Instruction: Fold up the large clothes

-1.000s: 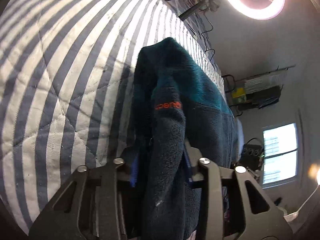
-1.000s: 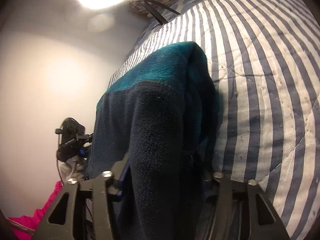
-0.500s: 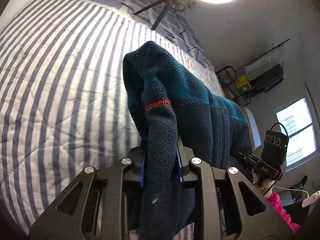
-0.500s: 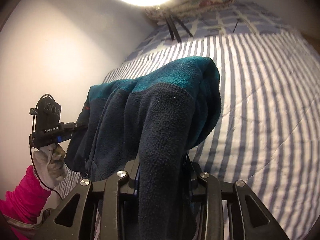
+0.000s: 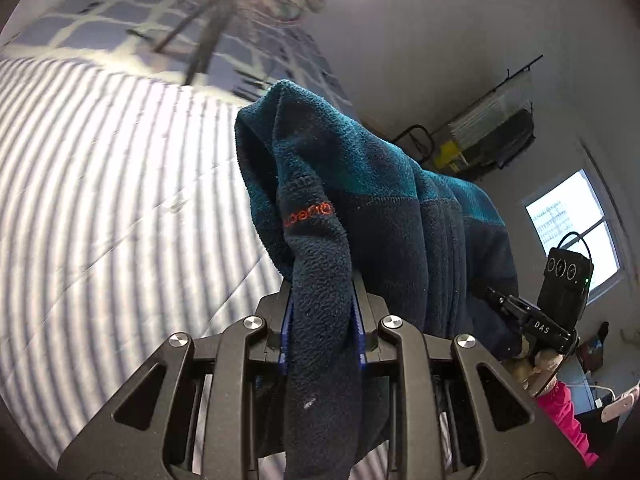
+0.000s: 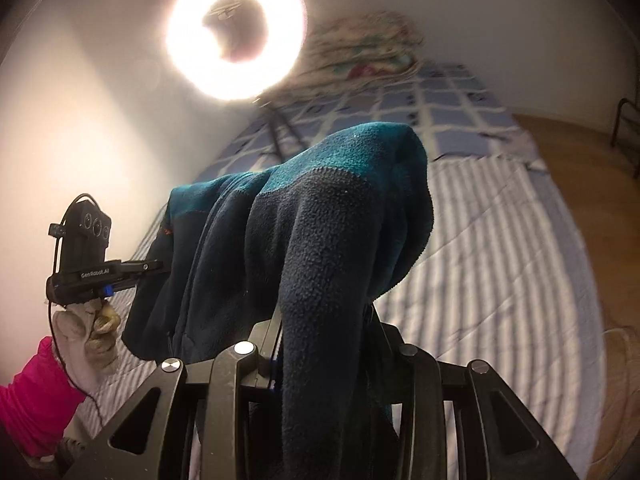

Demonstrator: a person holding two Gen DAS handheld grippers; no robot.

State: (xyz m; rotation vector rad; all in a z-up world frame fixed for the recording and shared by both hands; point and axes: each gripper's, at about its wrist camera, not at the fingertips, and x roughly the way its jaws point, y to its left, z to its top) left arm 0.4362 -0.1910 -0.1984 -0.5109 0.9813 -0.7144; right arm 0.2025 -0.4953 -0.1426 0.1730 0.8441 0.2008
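A navy and teal fleece jacket (image 5: 360, 208) with an orange logo hangs in the air between both grippers, above the striped bed (image 5: 100, 200). My left gripper (image 5: 322, 320) is shut on one bunched edge of the fleece. My right gripper (image 6: 324, 332) is shut on another edge of the fleece jacket (image 6: 320, 220), which drapes over its fingers. The right gripper also shows at the right of the left wrist view (image 5: 536, 320). The left gripper shows at the left of the right wrist view (image 6: 96, 272). The fingertips are hidden by the cloth.
A lit ring light (image 6: 236, 28) on a tripod stands at the head of the bed (image 6: 500, 240). A checked blanket (image 6: 440, 96) and crumpled bedding lie at the far end. A wooden floor (image 6: 592, 184), a window (image 5: 572, 232) and a wall rack (image 5: 496, 128) lie to the right.
Both grippers have lifted and tilted upward with the fleece, so the jacket hangs higher off the bed. More of the room and each other's gripper has come into view.
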